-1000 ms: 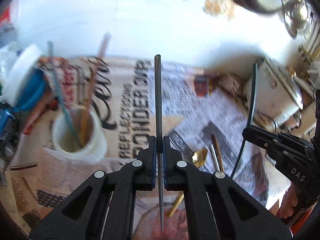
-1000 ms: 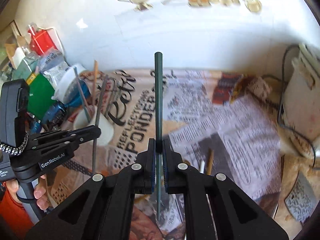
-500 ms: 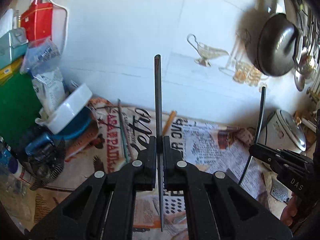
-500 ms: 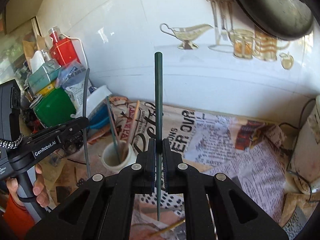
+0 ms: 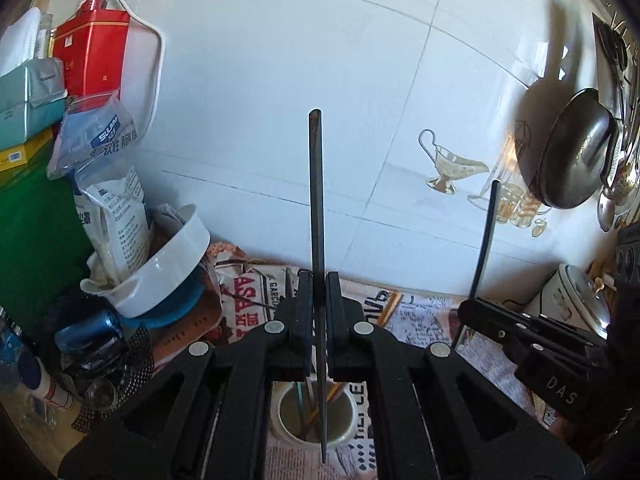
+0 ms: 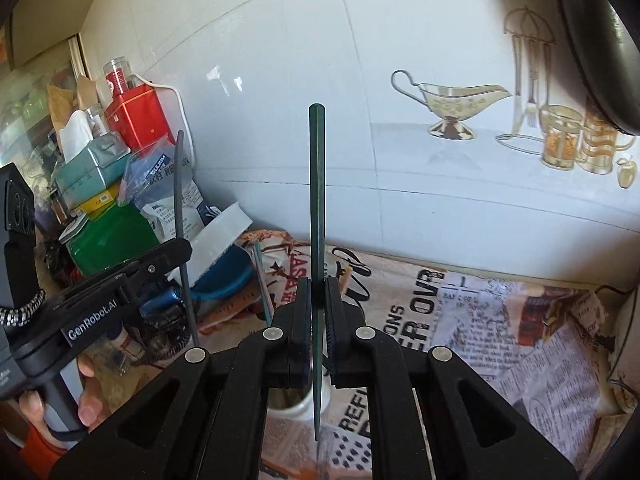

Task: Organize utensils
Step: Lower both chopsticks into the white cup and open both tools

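My left gripper (image 5: 319, 280) is shut on a dark grey chopstick (image 5: 316, 200) held upright; its lower tip hangs over a white cup (image 5: 314, 412) that holds several sticks. My right gripper (image 6: 318, 284) is shut on a dark green chopstick (image 6: 317, 200), also upright, its tip above the same cup (image 6: 298, 402). The right gripper shows at the right of the left wrist view (image 5: 476, 308). The left gripper shows at the left of the right wrist view (image 6: 180, 248).
Newspaper (image 6: 500, 320) covers the counter. Boxes, bags and a white bowl (image 5: 160, 272) crowd the left corner. A tiled wall (image 5: 320, 60) stands behind. A dark pan (image 5: 572, 152) hangs at the right above a rice cooker (image 5: 572, 304).
Both grippers have tilted up and drawn in over the white cup. The cup has gone from ahead on the left to beneath the fingers. Both chopsticks stay gripped.
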Tool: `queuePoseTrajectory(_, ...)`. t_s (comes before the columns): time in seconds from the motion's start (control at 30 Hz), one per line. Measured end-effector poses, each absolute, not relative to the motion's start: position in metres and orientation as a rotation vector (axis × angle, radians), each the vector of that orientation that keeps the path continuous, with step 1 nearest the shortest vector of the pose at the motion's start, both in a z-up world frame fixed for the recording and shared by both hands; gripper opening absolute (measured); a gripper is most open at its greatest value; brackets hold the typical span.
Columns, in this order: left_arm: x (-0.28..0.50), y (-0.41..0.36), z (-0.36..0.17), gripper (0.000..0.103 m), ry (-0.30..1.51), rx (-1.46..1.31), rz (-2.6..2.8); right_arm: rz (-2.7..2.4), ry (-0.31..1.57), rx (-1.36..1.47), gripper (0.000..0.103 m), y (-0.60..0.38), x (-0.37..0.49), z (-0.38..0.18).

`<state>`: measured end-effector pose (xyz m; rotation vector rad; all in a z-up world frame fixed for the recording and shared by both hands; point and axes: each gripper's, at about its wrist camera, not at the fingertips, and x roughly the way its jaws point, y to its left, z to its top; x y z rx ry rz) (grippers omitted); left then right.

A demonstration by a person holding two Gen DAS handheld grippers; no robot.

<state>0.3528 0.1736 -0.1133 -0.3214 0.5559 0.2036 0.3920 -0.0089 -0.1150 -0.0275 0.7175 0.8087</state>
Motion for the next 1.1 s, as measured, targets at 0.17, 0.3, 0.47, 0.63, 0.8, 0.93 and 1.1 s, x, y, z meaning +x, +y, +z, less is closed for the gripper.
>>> queuePoseTrajectory(0.17,0.368,0.186,-0.126,0.004,0.537,-0.322,0.197,0.800,0.716,-0.033,0.006,0.013,0.399,-0.123)
queuePoseTrajectory(0.3,0.380,0.195,-0.144,0.004,0.544,-0.326,0.204,0.791,0.723,-0.028,0.006,0.028,0.405,-0.132)
queuePoseTrajectory(0.47,0.388,0.195,-0.165,0.004,0.556,-0.323,0.197,0.785,0.747,-0.024,0.006,0.038,0.408,-0.148)
queuePoseTrajectory(0.63,0.387,0.187,-0.183,0.004,0.575,-0.289,0.184,0.780,0.794,-0.043,0.006,0.039,0.406,-0.164)
queuePoseTrajectory(0.8,0.383,0.180,-0.208,0.004,0.655,-0.273,0.176,0.778,0.848,-0.075,0.006,0.038,0.399,-0.178)
queuePoseTrajectory(0.93,0.379,0.177,-0.220,0.004,0.713,-0.266,0.171,0.778,0.892,-0.096,0.006,0.037,0.395,-0.188)
queuePoseTrajectory(1.1,0.375,0.176,-0.226,0.004,0.778,-0.269,0.162,0.786,0.937,-0.102,0.007,0.034,0.392,-0.196)
